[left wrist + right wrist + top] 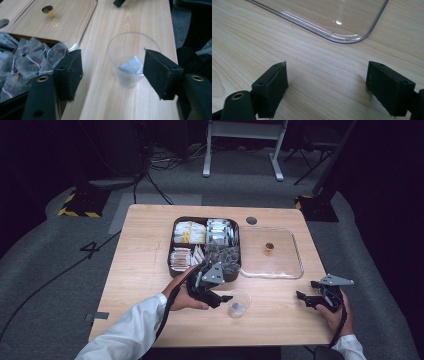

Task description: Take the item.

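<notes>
Wooden table (pixel 150 270) seen from above, with a person's two forearms in white sleeves entering from the near edge. At the table's centre stands a dark compartmented box (pixel 172 251) holding rows of yellow-and-white packets at the far left, silver-white packets at the far right, and clear-wrapped tea bags (pixel 27 62) in the near compartments. Just beside the box, on its right, lies its clear lid (pixel 296 255), flat on the table, with a small gold knob (pixel 269 248) at its middle. Nearer the person, in front of the box's right corner, stands an upright clear plastic cup (pixel 239 303); a single pale sachet (pixel 132 65) lies tilted in its bottom. The left gripper (pixel 226 298) is held low over the table just left of the cup, its jaws spread wide and empty; in the left gripper view the cup sits ahead between the two black pads (pixel 71 72), touching neither as far as can be told. The right gripper (pixel 306 297) rests well apart from the cup, near the table's right edge and just short of the lid's near right corner (pixel 352 39), its jaws likewise parted and holding nothing.
</notes>
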Available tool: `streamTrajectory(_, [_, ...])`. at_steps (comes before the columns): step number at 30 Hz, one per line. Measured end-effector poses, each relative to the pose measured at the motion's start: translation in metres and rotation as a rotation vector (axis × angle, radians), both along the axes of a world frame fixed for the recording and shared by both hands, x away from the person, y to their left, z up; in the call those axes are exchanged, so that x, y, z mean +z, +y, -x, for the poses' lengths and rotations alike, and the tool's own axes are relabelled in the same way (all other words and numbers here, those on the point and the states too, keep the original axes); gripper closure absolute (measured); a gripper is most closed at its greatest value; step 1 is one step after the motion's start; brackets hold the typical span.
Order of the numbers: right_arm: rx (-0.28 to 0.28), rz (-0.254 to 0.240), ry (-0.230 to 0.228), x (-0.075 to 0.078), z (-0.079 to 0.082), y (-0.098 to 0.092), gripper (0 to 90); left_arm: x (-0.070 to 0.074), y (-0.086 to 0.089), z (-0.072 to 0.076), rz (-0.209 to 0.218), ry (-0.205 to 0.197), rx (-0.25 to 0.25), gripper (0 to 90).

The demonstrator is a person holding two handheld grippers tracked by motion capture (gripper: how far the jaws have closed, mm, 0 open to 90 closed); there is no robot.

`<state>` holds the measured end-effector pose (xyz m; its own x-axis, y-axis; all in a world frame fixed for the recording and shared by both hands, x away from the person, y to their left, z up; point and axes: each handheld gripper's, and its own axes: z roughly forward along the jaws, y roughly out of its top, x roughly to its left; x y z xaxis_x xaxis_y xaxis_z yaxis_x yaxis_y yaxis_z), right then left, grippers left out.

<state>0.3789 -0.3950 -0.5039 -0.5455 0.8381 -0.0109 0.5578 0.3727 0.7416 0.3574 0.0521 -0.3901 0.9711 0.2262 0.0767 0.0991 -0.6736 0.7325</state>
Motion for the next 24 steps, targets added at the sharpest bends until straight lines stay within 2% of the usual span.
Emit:
streamTrajectory(4, [0.000, 0.000, 0.000, 0.000, 0.000, 0.000, 17.9, -0.002, 0.005, -0.001, -0.023, -0.010, 0.015, 25.4])
streamTrajectory(6, [0.000, 0.000, -0.001, 0.000, 0.000, 0.000, 17.9, -0.006, 0.011, -0.002, -0.041, -0.015, 0.029, 20.0])
streamTrajectory(8, [0.001, 0.001, -0.001, 0.000, 0.000, 0.000, 17.9, -0.006, 0.014, -0.002, -0.040, -0.016, 0.035, 18.7])
streamTrajectory(10, [0.000, 0.000, 0.000, 0.000, 0.000, 0.000, 17.9, -0.007, 0.019, -0.001, -0.040, -0.021, 0.047, 18.6])
streamTrajectory(11, [0.000, 0.000, 0.000, 0.000, 0.000, 0.000, 17.9, -0.008, 0.025, 0.000, -0.046, -0.045, 0.061, 18.7])
streamTrajectory(15, [0.000, 0.001, -0.001, 0.000, 0.000, 0.000, 17.9, -0.011, 0.032, 0.001, -0.054, -0.062, 0.076, 18.6])
streamTrajectory(17, [0.001, 0.001, -0.001, 0.000, 0.000, 0.000, 17.9, -0.014, 0.040, 0.001, -0.077, -0.079, 0.104, 18.7])
streamTrajectory(24, [0.000, 0.003, -0.002, 0.000, 0.000, 0.000, 17.9, -0.023, 0.057, -0.001, -0.108, -0.087, 0.150, 19.0])
